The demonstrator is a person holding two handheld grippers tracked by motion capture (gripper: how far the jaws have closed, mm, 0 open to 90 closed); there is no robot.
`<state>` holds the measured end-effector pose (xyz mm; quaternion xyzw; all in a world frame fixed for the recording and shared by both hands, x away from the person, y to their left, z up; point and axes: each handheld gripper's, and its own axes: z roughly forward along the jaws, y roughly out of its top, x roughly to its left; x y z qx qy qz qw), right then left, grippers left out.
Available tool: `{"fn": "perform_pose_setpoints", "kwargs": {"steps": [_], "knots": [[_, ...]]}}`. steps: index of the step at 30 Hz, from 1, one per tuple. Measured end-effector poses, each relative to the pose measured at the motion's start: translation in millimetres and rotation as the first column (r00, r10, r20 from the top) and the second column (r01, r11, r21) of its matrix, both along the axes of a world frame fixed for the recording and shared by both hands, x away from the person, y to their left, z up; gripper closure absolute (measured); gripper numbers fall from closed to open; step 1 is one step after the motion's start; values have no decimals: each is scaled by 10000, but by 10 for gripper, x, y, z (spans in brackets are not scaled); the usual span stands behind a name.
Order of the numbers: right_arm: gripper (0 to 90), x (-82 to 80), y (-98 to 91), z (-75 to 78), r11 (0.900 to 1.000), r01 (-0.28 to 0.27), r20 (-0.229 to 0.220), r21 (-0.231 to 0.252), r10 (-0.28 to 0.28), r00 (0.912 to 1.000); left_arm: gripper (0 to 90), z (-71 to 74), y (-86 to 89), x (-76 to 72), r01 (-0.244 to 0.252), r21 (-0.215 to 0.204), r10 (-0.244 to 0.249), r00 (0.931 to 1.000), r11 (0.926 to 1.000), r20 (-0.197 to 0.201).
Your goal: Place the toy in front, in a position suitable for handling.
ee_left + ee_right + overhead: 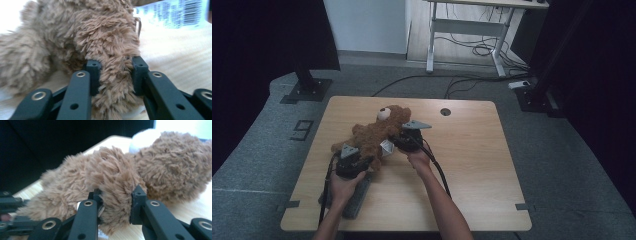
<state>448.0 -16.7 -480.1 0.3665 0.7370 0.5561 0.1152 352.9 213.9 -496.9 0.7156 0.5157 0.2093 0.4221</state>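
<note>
On the table [472,165] lies the teddy bear [377,132], its length running from near-left to far-right. Left gripper [115,68] pinches a lower limb, right gripper [116,200] clamps an upper one — both ends held, ready to lift together.

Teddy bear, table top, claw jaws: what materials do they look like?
Teddy bear: soft plush, long shaggy brown pile; the fibres splay where both claws pinch it.
Table top: pale wood or wood-look laminate, faint grain lines, matte.
Left claw and right claw jaws: black, matte, probably moulded plastic, with metal eyelets.
</note>
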Motion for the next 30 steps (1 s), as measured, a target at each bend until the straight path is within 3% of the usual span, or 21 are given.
{"fn": "perform_pose_setpoints", "kwargs": {"steps": [2,6,7,8,9,11,12,14,16,19,21,24,25,28,30], "knots": [[750,-51,-73,184,9961,121,274,869,-145,9995,715,114,57,-22,-49,-500,64,9995,9987,295],[753,-259,-227,562,9881,-239,1418,1522,21,9899,733,249,12,-50,77,-506,-39,9971,9987,758],[753,-259,-227,562,9881,-239,1418,1522,21,9899,733,307,-24,-55,183,-522,-136,9959,9985,896],[753,-427,-334,748,9883,-395,2123,1475,74,9772,737,344,-61,-55,273,-563,-214,9945,9980,1024],[753,-427,-334,748,9883,-395,2123,1475,74,9772,737,375,-103,-52,401,-519,-342,9932,9978,1111],[752,-611,-494,871,9912,-375,2672,1268,23,9636,738,444,-216,-33,622,-356,-572,9902,9974,1272],[752,-651,-539,880,9923,-313,2753,1201,-30,9614,738,444,-216,-33,622,-356,-572,9902,9974,1272],[751,-711,-618,882,9944,-211,2891,1036,-98,9573,738,486,-277,-14,835,-278,-791,9880,9961,1325],[750,-833,-822,839,9939,-3,3022,1103,-332,9527,738,530,-355,18,1187,-214,-1147,9842,9927,1350],[750,-895,-928,789,9922,79,2977,1242,-449,9536,741,534,-440,46,1488,-6,-1477,9817,9889,1205],[749,-1004,-1080,663,9891,321,2805,1440,-719,9572,742,518,-528,53,1677,204,-1689,9794,9856,1103],[748,-1067,-1162,581,9890,493,2784,1397,-870,9565,742,463,-622,51,1922,396,-1952,9762,9806,950],[746,-1102,-1235,482,9887,626,2621,1364,-970,9601,742,400,-680,54,2048,526,-2085,9750,9774,774],[744,-1123,-1291,370,9895,787,2461,1211,-1067,9634,741,326,-737,61,2193,671,-2227,9736,9734,498],[743,-1139,-1362,203,9890,917,2057,1160,-1142,9719,739,244,-785,79,2313,810,-2339,9719,9695,245]]}}
